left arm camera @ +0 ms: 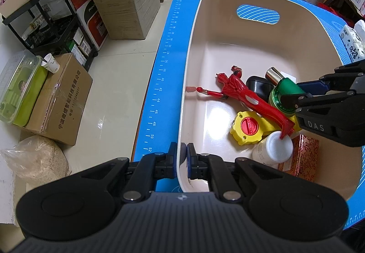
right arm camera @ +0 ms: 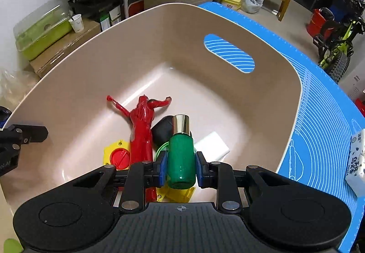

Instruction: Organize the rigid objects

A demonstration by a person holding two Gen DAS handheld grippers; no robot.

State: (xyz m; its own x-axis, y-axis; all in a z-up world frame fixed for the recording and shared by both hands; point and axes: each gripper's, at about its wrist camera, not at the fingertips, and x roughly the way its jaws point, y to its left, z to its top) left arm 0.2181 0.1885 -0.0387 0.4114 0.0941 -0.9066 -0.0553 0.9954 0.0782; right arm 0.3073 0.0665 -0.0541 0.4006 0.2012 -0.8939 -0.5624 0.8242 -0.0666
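A beige basin (left arm camera: 228, 25) stands on a blue mat (left arm camera: 164, 93). My left gripper (left arm camera: 182, 157) is shut on the basin's near wall, one pad inside and one outside. In the right wrist view a green bottle with a gold cap (right arm camera: 181, 157) lies between the pads of my right gripper (right arm camera: 181, 165); the pads stand just off its sides, and it rests on the pile in the basin. That pile holds a red figure (right arm camera: 141, 125), a yellow part with a red cap (left arm camera: 247, 127), a black case (right arm camera: 163, 130), a white bottle (left arm camera: 276, 147) and a white block (right arm camera: 214, 145).
A red patterned box (left arm camera: 303, 157) lies in the basin's near right corner. A tissue pack (right arm camera: 357, 161) sits on the mat right of the basin. Cardboard boxes (left arm camera: 127, 2), a black rack (left arm camera: 52, 13) and a green lidded tub (left arm camera: 20, 93) fill the floor to the left.
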